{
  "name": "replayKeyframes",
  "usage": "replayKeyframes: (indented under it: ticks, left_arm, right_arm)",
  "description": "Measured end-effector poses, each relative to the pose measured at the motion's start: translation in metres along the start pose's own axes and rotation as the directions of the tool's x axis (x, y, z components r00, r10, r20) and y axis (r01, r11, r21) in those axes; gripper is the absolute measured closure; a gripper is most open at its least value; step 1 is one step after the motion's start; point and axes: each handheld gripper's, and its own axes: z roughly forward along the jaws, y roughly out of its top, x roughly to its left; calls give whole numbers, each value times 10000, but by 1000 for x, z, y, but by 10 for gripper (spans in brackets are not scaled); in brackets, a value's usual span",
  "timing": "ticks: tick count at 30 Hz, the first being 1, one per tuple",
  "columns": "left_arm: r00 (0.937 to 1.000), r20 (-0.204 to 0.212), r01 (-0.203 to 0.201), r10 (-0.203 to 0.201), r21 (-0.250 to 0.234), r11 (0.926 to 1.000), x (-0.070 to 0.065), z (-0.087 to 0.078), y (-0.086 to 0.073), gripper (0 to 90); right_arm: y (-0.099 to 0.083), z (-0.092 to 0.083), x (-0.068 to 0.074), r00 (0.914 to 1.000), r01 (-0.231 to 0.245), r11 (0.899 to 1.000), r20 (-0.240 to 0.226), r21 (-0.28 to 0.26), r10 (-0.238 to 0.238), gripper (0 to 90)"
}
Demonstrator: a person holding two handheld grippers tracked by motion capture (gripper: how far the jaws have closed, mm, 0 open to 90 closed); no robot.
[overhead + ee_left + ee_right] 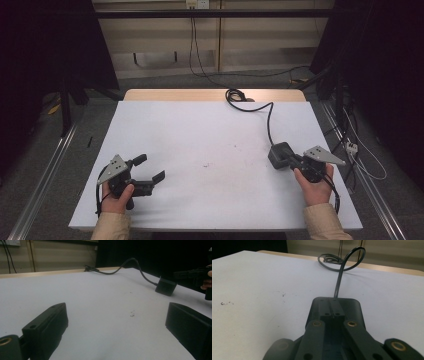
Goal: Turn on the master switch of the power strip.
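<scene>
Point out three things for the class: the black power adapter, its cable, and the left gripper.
black power adapter [278, 154], high view, on its top face.
cable [270, 120], high view, on the stretch running back from the adapter.
left gripper [150, 169], high view, midway between its open fingertips.

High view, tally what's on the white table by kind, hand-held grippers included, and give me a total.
Hand-held grippers: 2, the left gripper with jaws apart and the right gripper with jaws together
Black power adapter: 1
Black cable running from the adapter to the table's far edge: 1
Total: 4
</scene>
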Motion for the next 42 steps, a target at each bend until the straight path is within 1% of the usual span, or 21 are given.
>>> replayKeyframes:
  ticks: [2, 4, 5, 6, 7, 9, 10, 11, 12, 13, 14, 15, 16, 21, 24, 25, 26, 28, 29, 33, 42]
  left_arm:
    - [10000, -3, -6, 6, 0, 10000, 0, 0, 0, 41]
    - [10000, -4, -1, 1, -2, 10000, 0, 0, 0, 41]
    - [10000, 3, 10, -10, -15, 10000, 0, 0, 0, 40]
    - [10000, 3, 22, -22, -21, 10000, 0, 0, 0, 41]
    - [10000, 0, 13, -13, -24, 10000, 0, 0, 0, 41]
    - [10000, -16, 15, -15, -8, 10000, 0, 0, 0, 41]
    - [10000, -15, 16, -16, 4, 10000, 0, 0, 0, 41]
    - [10000, 5, 7, -7, 27, 10000, 1, 1, 0, 40]
    - [10000, 11, 8, -8, 31, 10000, 1, 1, 0, 40]
    - [10000, 16, 30, -30, 23, 10000, 1, 1, 0, 41]
    - [10000, 27, 37, -37, 22, 10000, 1, 1, -1, 41]
    - [10000, 17, 0, 0, 31, 10000, 1, 0, 0, 41]
    - [10000, 4, -3, 3, 21, 10000, 1, 0, 0, 41]
    - [10000, 7, 41, -41, -21, 10000, 1, 0, 0, 41]
    - [10000, 7, 60, -60, -41, 10000, 1, 1, 0, 41]
    - [10000, 6, 59, -59, -31, 10000, 2, 1, 0, 41]
    - [10000, 2, 59, -59, -30, 10000, 2, 1, 0, 41]
    - [10000, -5, 64, -64, -40, 10000, 2, 1, 0, 40]
    - [10000, -11, 63, -63, -39, 10000, 2, 1, 0, 40]
    - [10000, -26, 66, -66, -32, 10000, 2, 0, 0, 40]
    - [9999, -83, 87, -87, -42, 10000, 2, -1, -1, 41]
  right_arm:
    - [0, 0, 1, 10000, -28, 10000, -54, -32, 28, 894]
    - [1, -1, 2, 9999, -153, 9999, -23, -63, 152, 797]
    - [1, -1, 2, 9999, -171, 9998, -17, -68, 171, 789]
    - [1, -1, 2, 9995, -272, 9996, -161, -79, 271, 787]
    - [1, -1, 2, 9995, -272, 9996, -161, -79, 271, 787]
    - [1, -1, 3, 9994, -257, 9997, -217, -41, 256, 752]
    - [1, -1, 4, 9993, -266, 9996, -263, -45, 265, 716]
    - [1, -1, 5, 9994, -246, 9997, -258, -52, 245, 695]
    - [1, -1, 5, 9994, -246, 9997, -258, -52, 245, 695]
    - [2, -1, 5, 9994, -269, 9996, -234, -23, 268, 667]
    - [2, -1, 6, 9989, -398, 9992, -250, -53, 397, 609]
    - [2, -1, 6, 9989, -398, 9992, -250, -53, 397, 609]
    - [2, -2, 6, 9986, -470, 9989, -228, -51, 469, 585]
    - [2, -3, 6, 9988, -477, 9988, -115, -112, 476, 480]
    - [1, -3, 6, 9988, -490, 9987, -91, -112, 489, 441]
    - [1, -3, 5, 9986, -519, 9986, -92, -137, 518, 399]
    - [1, -3, 5, 9986, -519, 9986, -92, -137, 518, 399]
    - [1, -3, 6, 9983, -577, 9982, -30, -162, 576, 357]
    - [1, -3, 6, 9983, -577, 9982, -30, -162, 576, 357]
    - [0, -2, 7, 9984, -569, 9983, 10, -160, 569, 307]
    - [0, -4, 9, 9986, -530, 9984, -86, -204, 528, 250]
